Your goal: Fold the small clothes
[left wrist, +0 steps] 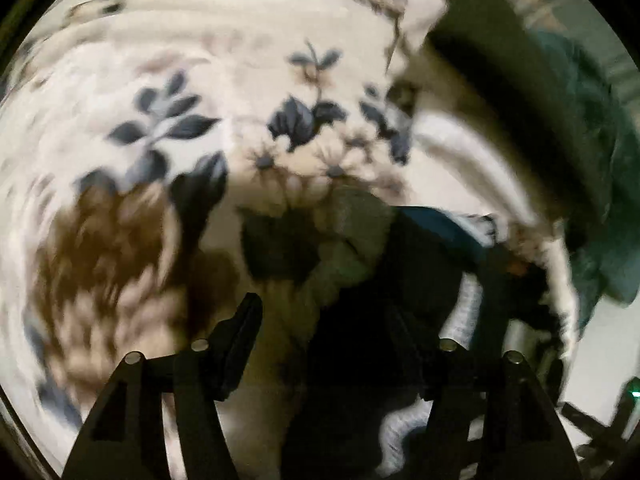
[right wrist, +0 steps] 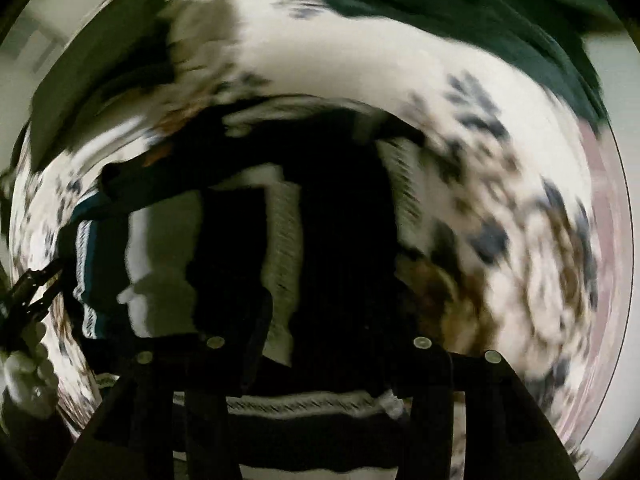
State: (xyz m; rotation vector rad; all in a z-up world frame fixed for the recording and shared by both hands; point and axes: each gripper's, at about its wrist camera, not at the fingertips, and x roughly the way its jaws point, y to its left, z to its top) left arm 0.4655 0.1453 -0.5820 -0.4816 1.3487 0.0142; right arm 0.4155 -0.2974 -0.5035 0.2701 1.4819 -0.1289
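Observation:
Both views are blurred by motion. A dark striped garment [right wrist: 340, 220], black with white and teal bands, lies crumpled on a floral bedspread [left wrist: 240, 80]. In the left wrist view it [left wrist: 360, 340] sits under and between my left gripper's [left wrist: 324, 312] spread fingers; whether they hold it is unclear. In the right wrist view my right gripper [right wrist: 332, 312] hangs right over the garment with fingers apart, the cloth between them. The left fingertip [left wrist: 248, 312] shows clearly; the right one is lost against dark cloth.
A dark green cloth [right wrist: 460, 12] lies at the far side of the bed, also showing in the left wrist view [left wrist: 592, 160]. A dark flat object [left wrist: 500, 80] rests at the upper right. The other gripper's tool [right wrist: 32, 292] shows at the left edge.

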